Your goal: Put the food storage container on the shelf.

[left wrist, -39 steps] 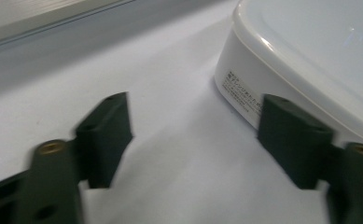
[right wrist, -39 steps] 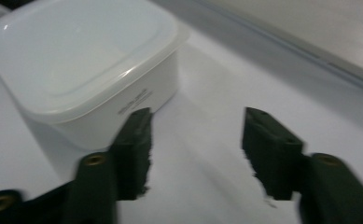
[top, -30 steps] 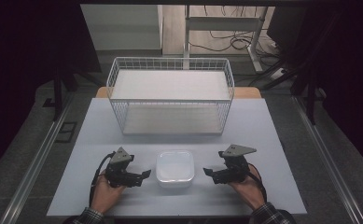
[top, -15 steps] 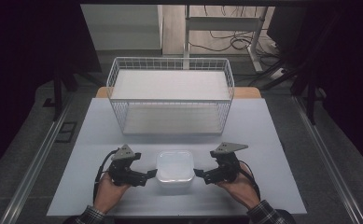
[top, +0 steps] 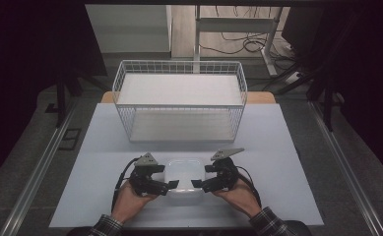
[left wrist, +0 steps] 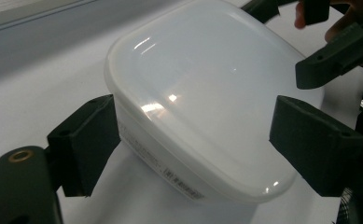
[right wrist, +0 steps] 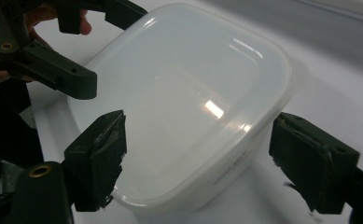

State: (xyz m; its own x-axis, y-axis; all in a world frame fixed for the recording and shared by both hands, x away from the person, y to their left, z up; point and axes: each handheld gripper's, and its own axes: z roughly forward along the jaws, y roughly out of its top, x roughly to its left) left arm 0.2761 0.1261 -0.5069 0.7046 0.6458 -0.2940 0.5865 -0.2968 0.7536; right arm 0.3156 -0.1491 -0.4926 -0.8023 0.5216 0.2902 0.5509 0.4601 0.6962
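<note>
From the high view, the left tongs (top: 173,184) and the right tongs (top: 197,183) face each other across the near edge of a container (top: 183,172), a rounded-square tub of milky, translucent plastic lying flat on the pale, matte bench (top: 287,162). Beyond both tongs stands a white wire basket (top: 179,105), its thin grid walls rectangular.

Over to the left gripper view: the container (left wrist: 207,102) sits right between the blocky black jaws, its glossy lid domed and catching highlights, with a small label on its side wall. These jaws have just been closing; one appears to meet the wall, the other sits at the lid's edge, not clearly pressing.

In the right gripper view, the container (right wrist: 188,98) again lies between spread jaws that have just been closing, with visible gaps on both sides.
</note>
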